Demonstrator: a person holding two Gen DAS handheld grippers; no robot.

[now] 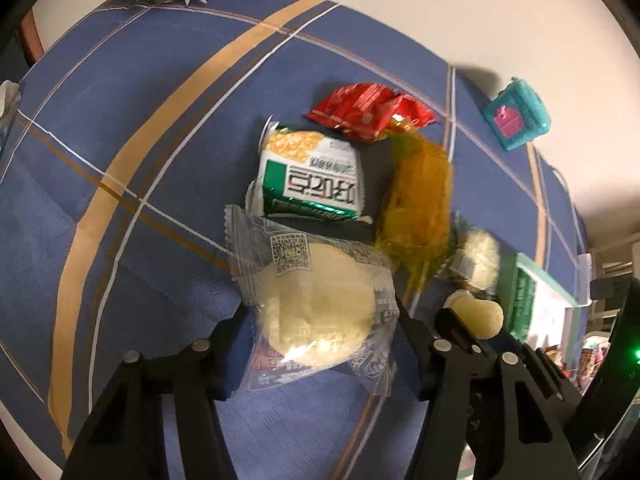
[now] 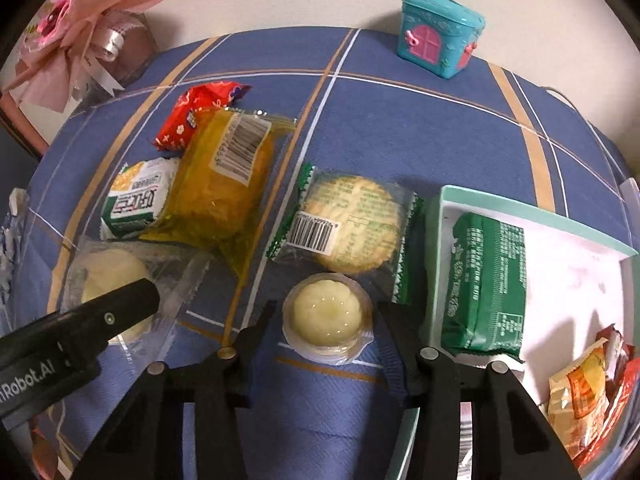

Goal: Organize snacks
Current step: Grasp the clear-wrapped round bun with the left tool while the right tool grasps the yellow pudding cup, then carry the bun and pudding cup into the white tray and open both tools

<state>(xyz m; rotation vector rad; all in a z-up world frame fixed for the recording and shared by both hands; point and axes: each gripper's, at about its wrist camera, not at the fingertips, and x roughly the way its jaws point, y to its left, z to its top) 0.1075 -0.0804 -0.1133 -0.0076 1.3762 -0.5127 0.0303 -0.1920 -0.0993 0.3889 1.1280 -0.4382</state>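
My left gripper (image 1: 320,316) is shut on a pale round pastry in a clear wrapper (image 1: 316,280), a pad against each side of the packet. In the right wrist view one of its fingers (image 2: 120,304) lies over that pastry (image 2: 108,268). My right gripper (image 2: 326,314) is shut on a small jelly cup (image 2: 326,304) resting on the cloth. Loose snacks lie beyond: a green-and-white packet (image 2: 136,200), a yellow wrapped cake (image 2: 228,184), a red packet (image 2: 200,116) and a round cookie in a green-edged wrapper (image 2: 348,224).
A teal-rimmed box (image 2: 434,240) at the right holds a green packet (image 2: 488,280) and several small sachets (image 2: 588,392). A teal toy house (image 2: 440,36) stands at the far edge of the blue plaid cloth (image 2: 400,120). Pink flowers (image 2: 80,28) fill the far left corner.
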